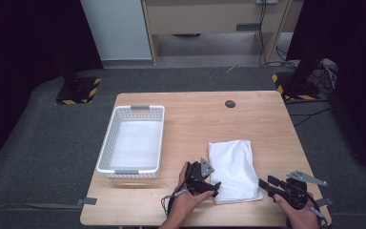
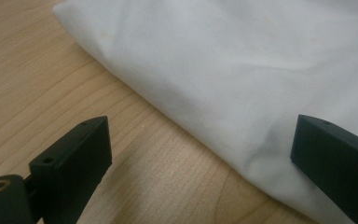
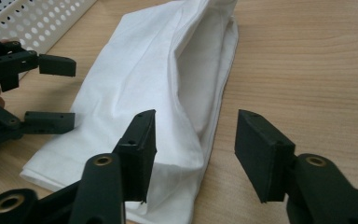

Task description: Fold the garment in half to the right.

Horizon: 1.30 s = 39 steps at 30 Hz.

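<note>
Folded white cloth (image 1: 233, 169): lies flat on the wooden worktop (image 1: 195, 119), near its 6 o'clock edge, at 3 o'clock of the white basket (image 1: 132, 140). Left claw (image 1: 208, 183): jaws spread, straddling the cloth's near left edge, apparently set to pinch it. Right claw (image 1: 267, 182): jaws parted, empty, at the cloth's near right corner. The paired placement suggests a two-corner lift, probably toward the basket.

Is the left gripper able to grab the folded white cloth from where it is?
Probably yes: the left gripper is open at the near left edge of the folded white cloth, with bare wooden table and nothing between them.
</note>
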Each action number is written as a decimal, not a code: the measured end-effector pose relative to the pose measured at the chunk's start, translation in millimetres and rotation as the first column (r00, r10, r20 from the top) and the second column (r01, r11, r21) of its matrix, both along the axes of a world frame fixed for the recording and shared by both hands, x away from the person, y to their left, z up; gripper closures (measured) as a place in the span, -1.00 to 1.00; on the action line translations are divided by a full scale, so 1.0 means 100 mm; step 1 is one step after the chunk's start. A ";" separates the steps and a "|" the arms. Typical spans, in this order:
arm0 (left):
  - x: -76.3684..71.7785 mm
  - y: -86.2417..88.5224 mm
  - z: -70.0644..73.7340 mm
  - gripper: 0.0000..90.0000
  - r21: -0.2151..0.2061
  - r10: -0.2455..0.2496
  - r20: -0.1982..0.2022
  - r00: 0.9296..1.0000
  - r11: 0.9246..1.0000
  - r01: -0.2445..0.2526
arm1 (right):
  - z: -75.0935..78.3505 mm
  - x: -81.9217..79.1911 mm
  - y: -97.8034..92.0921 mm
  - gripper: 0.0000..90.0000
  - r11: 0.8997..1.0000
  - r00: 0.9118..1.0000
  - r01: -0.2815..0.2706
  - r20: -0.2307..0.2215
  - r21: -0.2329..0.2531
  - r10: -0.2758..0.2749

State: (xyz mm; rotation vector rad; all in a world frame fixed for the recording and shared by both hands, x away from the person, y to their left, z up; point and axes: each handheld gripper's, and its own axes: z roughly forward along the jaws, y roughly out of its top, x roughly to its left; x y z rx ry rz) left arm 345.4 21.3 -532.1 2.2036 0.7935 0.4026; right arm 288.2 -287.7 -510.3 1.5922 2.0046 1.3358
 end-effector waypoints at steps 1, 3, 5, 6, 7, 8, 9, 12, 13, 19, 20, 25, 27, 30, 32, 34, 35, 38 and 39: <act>-0.01 0.00 0.01 -0.90 -0.003 -0.001 0.001 1.000 1.000 0.001 | 0.01 0.02 0.01 0.02 1.000 1.000 -0.001 0.003 -0.008 0.001; -0.02 0.01 0.03 -0.90 -0.006 -0.003 0.004 1.000 1.000 0.003 | 0.02 0.06 0.04 -0.04 1.000 1.000 -0.007 0.002 -0.026 0.007; -0.03 0.02 0.04 -0.90 -0.013 -0.001 0.005 1.000 1.000 0.001 | 0.02 0.10 0.07 -0.07 0.999 1.000 -0.014 -0.003 -0.046 0.013; -0.04 0.03 0.05 -0.90 -0.015 0.002 0.006 1.000 1.000 -0.002 | 0.01 0.11 0.08 -0.08 0.998 1.000 -0.019 -0.003 -0.055 0.019; -0.05 0.04 0.06 -0.90 -0.019 0.004 0.007 1.000 1.000 -0.003 | 0.01 0.12 0.09 -0.09 0.998 1.000 -0.022 -0.006 -0.058 0.022; -0.06 0.05 0.07 -0.90 -0.020 0.006 0.006 1.000 1.000 -0.006 | 0.01 0.13 0.09 -0.11 0.998 1.000 -0.024 -0.009 -0.058 0.024; -0.07 0.07 0.08 -0.90 -0.023 0.010 0.003 1.000 1.000 -0.010 | 0.01 0.14 0.09 -0.14 0.998 1.000 -0.028 -0.009 -0.057 0.027; -0.10 0.11 0.10 -0.91 -0.032 0.020 0.000 1.000 0.999 -0.020 | 0.05 0.18 0.10 -0.23 0.999 1.000 -0.031 0.005 -0.043 0.031; -0.11 0.13 0.11 -0.91 -0.037 0.024 -0.001 1.000 0.999 -0.024 | 0.06 0.19 0.11 -0.29 0.998 0.999 -0.039 0.010 -0.042 0.039; -0.18 0.25 0.15 -0.91 -0.064 0.055 -0.013 0.998 0.996 -0.055 | 0.14 0.30 0.24 -0.62 0.989 0.992 -0.108 0.052 -0.103 0.114; -0.19 0.27 0.16 -0.91 -0.067 0.059 -0.017 0.998 0.996 -0.060 | 0.16 0.33 0.26 -0.65 0.986 0.991 -0.113 0.057 -0.121 0.120; -0.25 0.36 0.17 -0.91 -0.076 0.081 -0.022 0.996 0.994 -0.082 | 0.27 0.43 0.38 -0.77 0.977 0.987 -0.138 0.057 -0.160 0.149; -0.26 0.39 0.18 -0.91 -0.077 0.089 -0.023 0.996 0.993 -0.090 | 0.31 0.47 0.44 -0.78 0.972 0.985 -0.148 0.056 -0.183 0.161; -0.27 0.44 0.17 -0.91 -0.081 0.104 -0.026 0.994 0.991 -0.105 | 0.36 0.53 0.52 -0.79 0.967 0.983 -0.165 0.052 -0.195 0.178; -0.26 0.47 0.17 -0.91 -0.085 0.113 -0.032 0.993 0.990 -0.115 | 0.39 0.57 0.57 -0.79 0.965 0.981 -0.176 0.052 -0.197 0.189; -0.26 0.49 0.16 -0.91 -0.090 0.117 -0.041 0.992 0.989 -0.121 | 0.41 0.60 0.62 -0.80 0.963 0.978 -0.185 0.054 -0.198 0.199; -0.26 0.50 0.16 -0.91 -0.097 0.120 -0.044 0.992 0.988 -0.124 | 0.42 0.61 0.64 -0.80 0.962 0.978 -0.188 0.052 -0.197 0.202; -0.25 0.52 0.16 -0.91 -0.103 0.129 -0.049 0.991 0.986 -0.133 | 0.44 0.65 0.72 -0.81 0.959 0.975 -0.201 0.050 -0.201 0.215; -0.25 0.52 0.16 -0.91 -0.099 0.131 -0.048 0.990 0.986 -0.135 | 0.44 0.65 0.74 -0.81 0.957 0.975 -0.206 0.046 -0.202 0.220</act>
